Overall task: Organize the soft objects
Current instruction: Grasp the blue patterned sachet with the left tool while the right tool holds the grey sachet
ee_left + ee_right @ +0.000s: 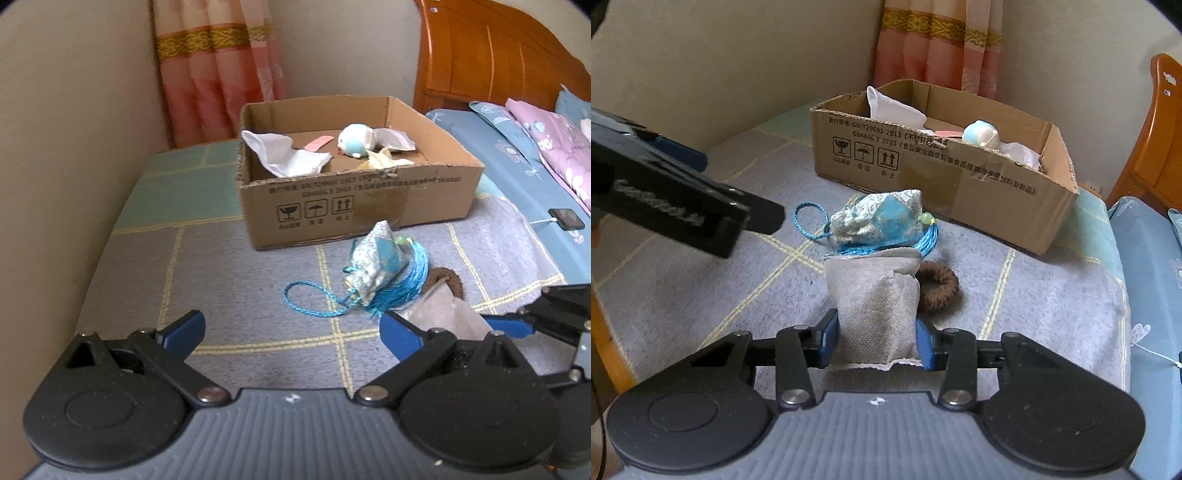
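Note:
My right gripper (877, 341) is shut on a grey fabric pouch (875, 306), its blue pads pressing both sides just above the checked bed cover. Just beyond the pouch lie a blue-and-white patterned sachet (879, 218) with a blue cord and tassel, and a brown hair tie (938, 288). Behind them stands an open cardboard box (369, 206) holding a white cloth (288, 155), a round white-and-blue plush (356, 138) and a pink strip (319, 143). My left gripper (291, 328) hovers open over the cover with nothing between its fingers, left of the sachet (376, 262) and the pouch (443, 310).
A wall runs along the left of the bed, with a pink curtain (218, 74) behind the box. A wooden headboard (491, 59), a purple pillow (554, 136) and a small black device on a white cable (567, 218) lie to the right on the blue sheet.

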A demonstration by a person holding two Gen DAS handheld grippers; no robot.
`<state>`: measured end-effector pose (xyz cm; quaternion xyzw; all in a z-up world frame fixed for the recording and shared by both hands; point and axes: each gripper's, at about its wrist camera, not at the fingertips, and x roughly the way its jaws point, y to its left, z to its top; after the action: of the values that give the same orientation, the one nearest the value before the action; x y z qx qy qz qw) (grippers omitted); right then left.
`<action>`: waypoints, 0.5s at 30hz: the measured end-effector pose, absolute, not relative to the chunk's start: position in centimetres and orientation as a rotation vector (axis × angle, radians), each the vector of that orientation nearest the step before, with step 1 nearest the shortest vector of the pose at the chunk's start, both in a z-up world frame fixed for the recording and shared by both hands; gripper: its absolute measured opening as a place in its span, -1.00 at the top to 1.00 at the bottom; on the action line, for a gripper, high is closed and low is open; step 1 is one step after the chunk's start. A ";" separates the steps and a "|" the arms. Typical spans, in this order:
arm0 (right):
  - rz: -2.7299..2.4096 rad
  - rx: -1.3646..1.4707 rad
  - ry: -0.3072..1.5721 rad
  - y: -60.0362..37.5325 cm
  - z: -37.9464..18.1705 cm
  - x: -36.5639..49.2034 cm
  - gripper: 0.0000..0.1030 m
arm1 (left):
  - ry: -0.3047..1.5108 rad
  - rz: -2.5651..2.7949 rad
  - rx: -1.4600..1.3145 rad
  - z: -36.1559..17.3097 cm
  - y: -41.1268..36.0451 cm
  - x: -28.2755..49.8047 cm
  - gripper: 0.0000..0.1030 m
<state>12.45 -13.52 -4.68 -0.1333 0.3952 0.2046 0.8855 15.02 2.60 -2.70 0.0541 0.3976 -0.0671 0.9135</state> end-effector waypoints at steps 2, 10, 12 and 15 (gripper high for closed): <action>0.437 -0.270 0.833 -14.1 -4.5 11.9 0.08 | 0.820 -0.146 0.124 -2.8 2.2 15.2 -0.95; 0.454 -0.230 0.856 -15.8 -4.8 10.8 0.03 | 0.774 -0.211 0.211 -4.0 0.1 17.3 -0.87; 0.453 -0.214 0.856 -16.0 -4.9 10.9 -0.02 | 0.767 -0.235 0.241 -4.4 -0.6 18.1 -0.71; 0.459 -0.196 0.854 -16.2 -5.1 10.8 -0.12 | 0.779 -0.263 0.249 -5.0 -1.2 19.0 -0.45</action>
<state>10.85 -16.22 -5.11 -0.0942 0.4100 0.2205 0.8800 18.98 -1.19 -4.98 0.1206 0.3775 -0.1274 0.9093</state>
